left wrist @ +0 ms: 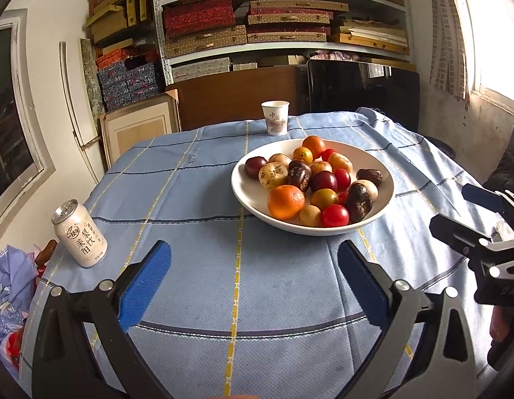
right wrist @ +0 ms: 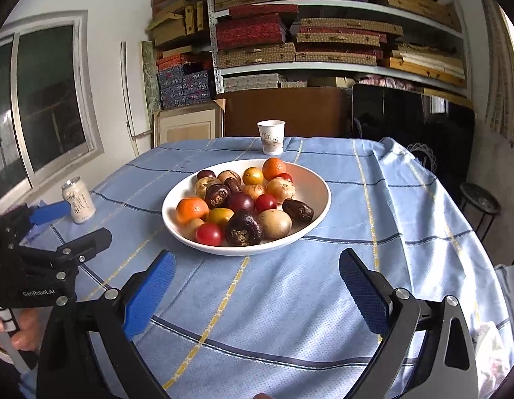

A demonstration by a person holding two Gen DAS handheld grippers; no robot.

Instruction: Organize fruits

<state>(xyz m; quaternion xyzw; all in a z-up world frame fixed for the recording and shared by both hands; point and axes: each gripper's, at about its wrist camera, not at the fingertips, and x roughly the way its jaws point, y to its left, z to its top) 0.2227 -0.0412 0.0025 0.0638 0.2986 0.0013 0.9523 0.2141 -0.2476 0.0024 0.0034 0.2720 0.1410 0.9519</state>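
A white bowl [left wrist: 250, 193] [right wrist: 316, 199] on the blue checked tablecloth holds several fruits: oranges [left wrist: 286, 201] [right wrist: 191, 210], red cherry tomatoes [left wrist: 335, 215] [right wrist: 209, 234], yellow tomatoes, dark purple fruits [left wrist: 358, 201] [right wrist: 243, 228], pale brown fruits and a date [right wrist: 298, 210]. My left gripper [left wrist: 255, 281] is open and empty, above the cloth in front of the bowl. My right gripper [right wrist: 257, 282] is open and empty, also in front of the bowl. Each gripper shows at the edge of the other's view, the right [left wrist: 469, 216] and the left [right wrist: 70, 222].
A drink can [left wrist: 80, 233] [right wrist: 78, 200] stands near the table's left edge. A paper cup [left wrist: 275, 118] [right wrist: 271, 137] stands behind the bowl at the far edge. Shelves of boxes, a wooden board and a dark screen lie beyond the table. A stool [right wrist: 479, 203] stands at the right.
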